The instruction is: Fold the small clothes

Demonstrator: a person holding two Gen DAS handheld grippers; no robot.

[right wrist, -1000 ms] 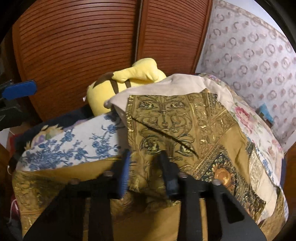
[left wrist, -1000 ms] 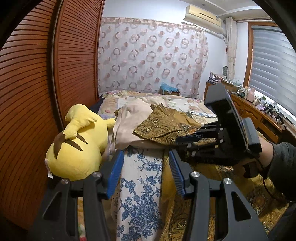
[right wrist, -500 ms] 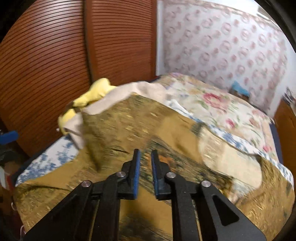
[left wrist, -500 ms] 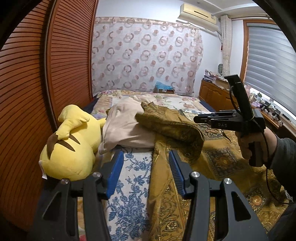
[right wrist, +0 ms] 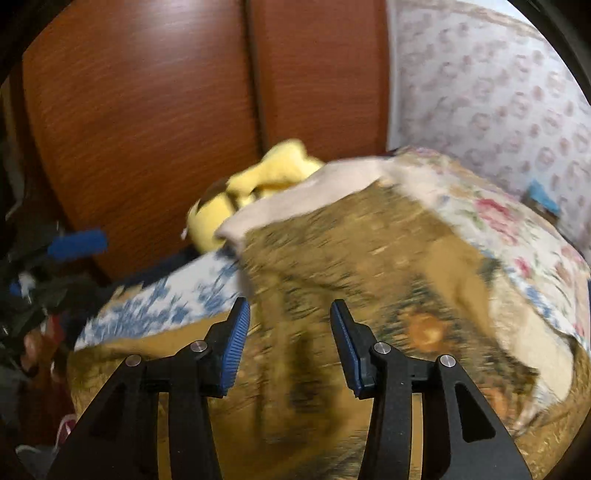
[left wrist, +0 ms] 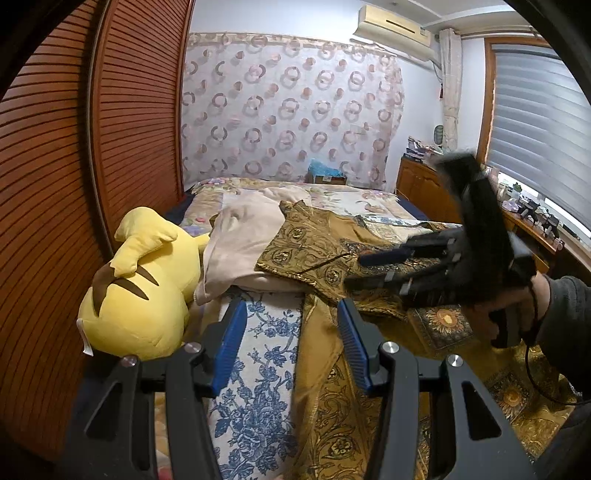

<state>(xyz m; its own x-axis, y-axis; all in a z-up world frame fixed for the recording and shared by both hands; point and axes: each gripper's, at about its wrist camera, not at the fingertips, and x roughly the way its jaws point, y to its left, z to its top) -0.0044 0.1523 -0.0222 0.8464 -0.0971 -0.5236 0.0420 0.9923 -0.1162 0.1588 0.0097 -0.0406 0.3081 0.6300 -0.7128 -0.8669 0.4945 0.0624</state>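
Gold-patterned garment (left wrist: 314, 251) lies folded on the bed (left wrist: 369, 206), its near edge resting on a gold floral bedspread (left wrist: 332, 406) and its far-left part overlapping a beige garment (left wrist: 243, 236). Nearest in the left wrist view, the left gripper (left wrist: 291, 343) hangs over the bed with its blue pads apart and nothing between them; beneath the gap runs a blue-and-white floral cloth (left wrist: 258, 369) beside the gold bedspread. In the right wrist view, which is blurred, the right gripper (right wrist: 290, 341) has its jaws opening, with no cloth clamped between them; the gold garment lies below and just beyond the pads. From the left wrist view the same gripper appears at the right, held in a hand (left wrist: 517, 310) with a dark sleeve (left wrist: 569, 314), its fingers pointing across the near edge of the gold garment. A yellow plush toy (left wrist: 136, 291) lies at the left edge of the bed, touching the beige garment, against a slatted wooden wardrobe door (left wrist: 74, 166). Farther back the bed carries a flowered quilt (left wrist: 369, 195). A ring-patterned curtain (left wrist: 288, 110) covers the far wall, with an air conditioner (left wrist: 391, 26) above and a window blind (left wrist: 539, 122) to the right.
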